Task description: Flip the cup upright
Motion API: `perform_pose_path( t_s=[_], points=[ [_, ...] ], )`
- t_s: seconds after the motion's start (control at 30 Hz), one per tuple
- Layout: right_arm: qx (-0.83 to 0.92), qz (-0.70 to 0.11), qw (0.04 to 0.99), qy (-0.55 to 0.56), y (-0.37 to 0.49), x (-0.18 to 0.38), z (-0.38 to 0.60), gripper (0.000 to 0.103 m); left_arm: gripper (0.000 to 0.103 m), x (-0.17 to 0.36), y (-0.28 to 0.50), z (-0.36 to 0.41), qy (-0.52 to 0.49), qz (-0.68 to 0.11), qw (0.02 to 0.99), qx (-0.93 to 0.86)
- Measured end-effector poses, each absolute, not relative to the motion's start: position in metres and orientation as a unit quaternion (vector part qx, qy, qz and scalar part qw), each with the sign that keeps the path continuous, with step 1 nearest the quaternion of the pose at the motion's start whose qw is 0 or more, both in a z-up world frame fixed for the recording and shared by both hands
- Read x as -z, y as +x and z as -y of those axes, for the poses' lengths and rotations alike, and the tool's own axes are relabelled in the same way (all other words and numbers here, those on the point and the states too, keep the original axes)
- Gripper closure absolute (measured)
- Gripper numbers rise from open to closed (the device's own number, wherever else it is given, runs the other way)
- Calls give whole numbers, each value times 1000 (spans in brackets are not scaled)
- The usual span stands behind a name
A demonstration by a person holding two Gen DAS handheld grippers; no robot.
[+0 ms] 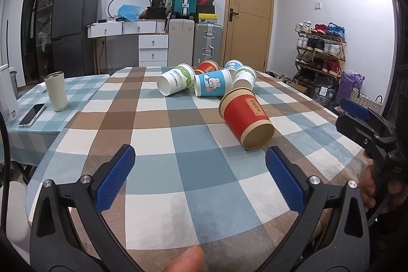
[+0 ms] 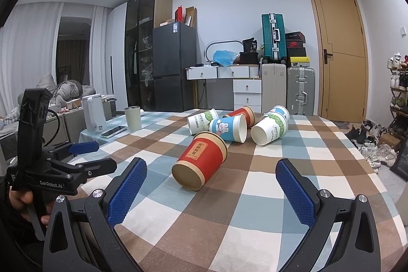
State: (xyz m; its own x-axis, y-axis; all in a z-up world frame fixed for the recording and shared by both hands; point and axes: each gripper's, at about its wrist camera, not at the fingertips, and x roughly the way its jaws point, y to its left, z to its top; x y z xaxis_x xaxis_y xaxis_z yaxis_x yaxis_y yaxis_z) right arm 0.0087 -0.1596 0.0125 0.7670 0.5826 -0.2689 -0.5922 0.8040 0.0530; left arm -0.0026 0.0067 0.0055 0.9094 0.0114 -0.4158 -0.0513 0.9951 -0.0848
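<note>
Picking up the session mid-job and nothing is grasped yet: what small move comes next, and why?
Probably ease the right tool forward to straddle the near red cup. That cup lies on its side with its base toward the cameras, nearest of the pile and almost centred between the open right fingers. The left tool is open too, but the cup sits off to its right.

Left gripper point(image 1: 200, 165) held level, blue-padded fingers point(image 1: 116, 177) spread wide, nothing between them, right gripper point(image 2: 210, 179) alongside, likewise gaping and empty, each gripped from below by a bare hand point(image 2: 21, 198).
</note>
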Motion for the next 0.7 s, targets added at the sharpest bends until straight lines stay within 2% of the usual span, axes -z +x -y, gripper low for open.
perform_pose_path(
  t_s=[0.7],
  points=[
    [-321,-148,935,-8,14,-12,159,0,1,-13,0,-11,-64,-222,972,-28]
  ],
)
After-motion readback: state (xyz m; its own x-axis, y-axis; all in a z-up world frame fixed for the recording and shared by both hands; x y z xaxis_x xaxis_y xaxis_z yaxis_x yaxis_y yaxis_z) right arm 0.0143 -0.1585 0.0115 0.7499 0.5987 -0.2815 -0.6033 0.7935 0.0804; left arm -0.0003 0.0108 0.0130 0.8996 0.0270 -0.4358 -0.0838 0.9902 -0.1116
